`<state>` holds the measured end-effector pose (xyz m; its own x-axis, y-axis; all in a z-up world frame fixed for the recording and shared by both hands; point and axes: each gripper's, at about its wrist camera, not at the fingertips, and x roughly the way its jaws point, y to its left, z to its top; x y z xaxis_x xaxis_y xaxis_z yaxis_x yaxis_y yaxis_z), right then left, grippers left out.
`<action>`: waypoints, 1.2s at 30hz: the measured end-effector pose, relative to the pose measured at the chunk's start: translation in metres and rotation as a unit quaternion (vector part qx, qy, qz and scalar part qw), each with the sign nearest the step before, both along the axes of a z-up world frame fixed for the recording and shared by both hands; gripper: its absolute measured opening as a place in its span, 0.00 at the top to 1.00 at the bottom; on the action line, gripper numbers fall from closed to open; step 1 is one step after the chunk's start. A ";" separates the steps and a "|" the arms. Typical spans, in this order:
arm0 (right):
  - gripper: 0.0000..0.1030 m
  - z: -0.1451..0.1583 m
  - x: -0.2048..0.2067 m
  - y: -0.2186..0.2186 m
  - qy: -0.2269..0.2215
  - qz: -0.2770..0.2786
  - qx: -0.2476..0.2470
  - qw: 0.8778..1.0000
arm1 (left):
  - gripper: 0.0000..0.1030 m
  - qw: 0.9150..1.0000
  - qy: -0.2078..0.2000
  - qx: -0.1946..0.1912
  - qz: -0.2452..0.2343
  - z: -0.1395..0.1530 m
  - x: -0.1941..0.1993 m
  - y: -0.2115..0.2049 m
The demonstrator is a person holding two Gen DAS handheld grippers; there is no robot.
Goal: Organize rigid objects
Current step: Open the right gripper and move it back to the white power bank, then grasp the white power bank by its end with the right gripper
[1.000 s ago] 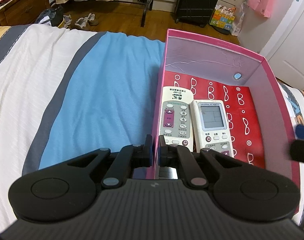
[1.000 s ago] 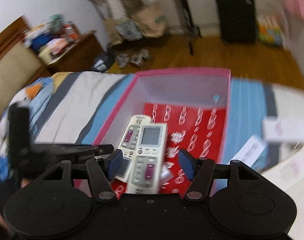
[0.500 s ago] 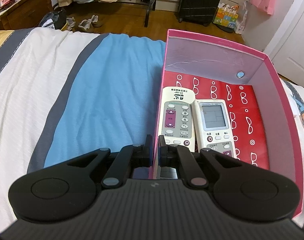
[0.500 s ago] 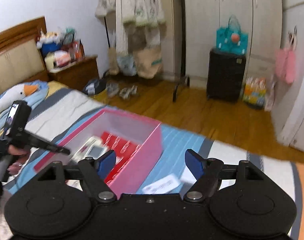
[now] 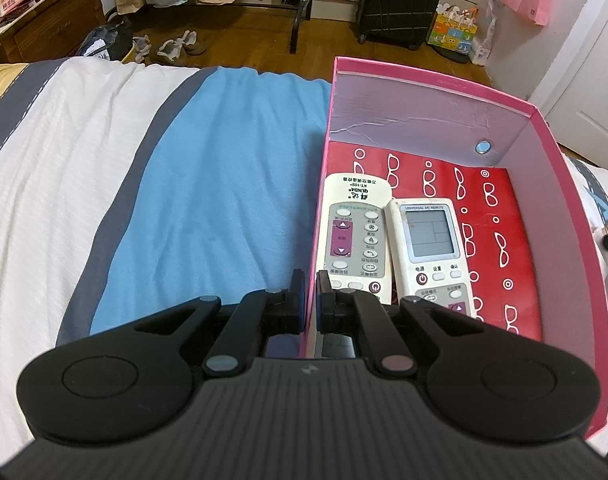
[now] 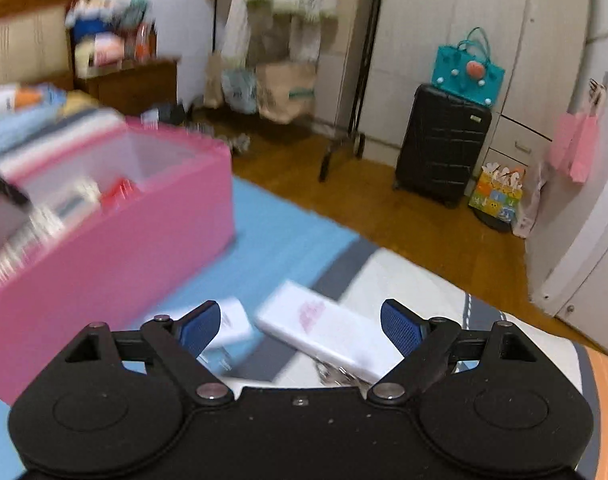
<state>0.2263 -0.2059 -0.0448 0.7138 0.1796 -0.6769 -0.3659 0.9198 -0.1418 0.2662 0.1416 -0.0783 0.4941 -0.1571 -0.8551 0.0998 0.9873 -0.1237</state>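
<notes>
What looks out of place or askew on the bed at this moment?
Two white objects lie loose on the bedspread outside the pink box: a long one, askew, and a smaller one beside it. The two remotes lie neatly side by side inside.

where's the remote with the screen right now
In the left wrist view, the screen remote lies flat inside the pink box, on its red liner, right beside the purple-button remote along the box's left wall.

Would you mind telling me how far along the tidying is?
Done: two remotes lie side by side in the pink box. In hand: the left tongs pinch the box's near wall; the right tongs are opening, empty. Left: two white items on the bed beside the box.
</notes>
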 end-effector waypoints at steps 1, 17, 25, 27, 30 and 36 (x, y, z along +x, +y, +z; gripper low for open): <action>0.13 -0.007 0.002 0.001 0.003 0.009 -0.020 1.000 | 0.96 1.000 -0.001 0.002 0.000 0.000 0.000 0.000; 0.15 -0.048 0.043 0.004 0.072 0.101 -0.102 0.987 | 0.95 1.000 -0.003 0.015 -0.009 -0.004 0.004 -0.008; 0.03 -0.057 0.055 -0.003 0.072 0.037 -0.044 0.996 | 0.94 1.000 -0.007 0.019 -0.011 -0.003 0.000 -0.012; 0.01 -0.063 0.058 -0.007 0.065 0.036 -0.028 0.997 | 0.94 1.000 -0.008 0.020 -0.011 -0.003 -0.002 -0.012; 0.08 -0.061 0.066 -0.011 0.077 0.014 -0.001 0.997 | 0.94 1.000 -0.007 0.018 -0.009 -0.003 -0.002 -0.013; 0.65 -0.044 0.070 -0.014 0.085 -0.019 0.026 0.996 | 0.94 1.000 -0.007 0.016 -0.009 -0.002 -0.002 -0.012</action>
<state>0.2964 -0.2203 -0.0892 0.5971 0.1928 -0.7787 -0.3446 0.9382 -0.0319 0.2643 0.1294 -0.0806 0.5028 -0.1379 -0.8534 0.1186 0.9889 -0.0899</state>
